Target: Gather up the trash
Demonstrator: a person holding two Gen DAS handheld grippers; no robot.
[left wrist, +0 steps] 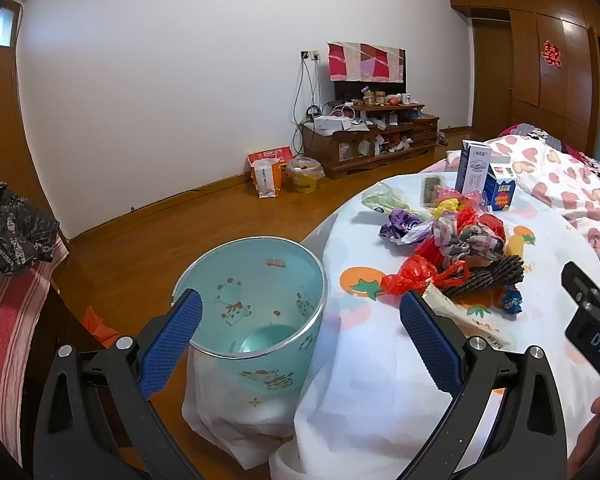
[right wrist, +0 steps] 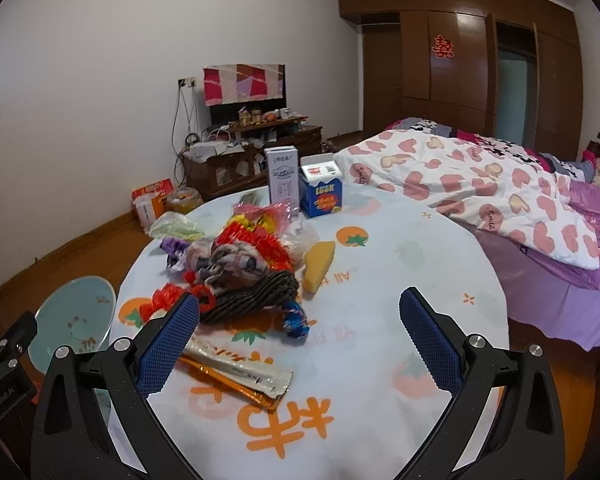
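Observation:
A heap of trash (right wrist: pixel 240 268) lies on the round table (right wrist: pixel 400 272): crumpled wrappers, a red plastic bag (left wrist: pixel 416 276), a dark ridged piece (right wrist: pixel 256 298), a yellow wedge (right wrist: pixel 318 266), a flat white and orange sachet (right wrist: pixel 240 376). Two cartons (right wrist: pixel 300 186) stand at the far edge. A pale blue bin (left wrist: pixel 256 292) stands on the floor left of the table, empty inside. My left gripper (left wrist: pixel 300 312) hangs open over the bin and table edge. Above the near tabletop my right gripper (right wrist: pixel 300 312) is open, its left finger (right wrist: pixel 168 344) over the sachet.
A bed (right wrist: pixel 520 208) with a heart-print quilt borders the table on the right. A wooden TV cabinet (left wrist: pixel 372 140) and bags (left wrist: pixel 268 176) stand by the far wall. A striped seat (left wrist: pixel 4 320) with dark clothing sits at left. Wooden floor (left wrist: pixel 140 240) surrounds the bin.

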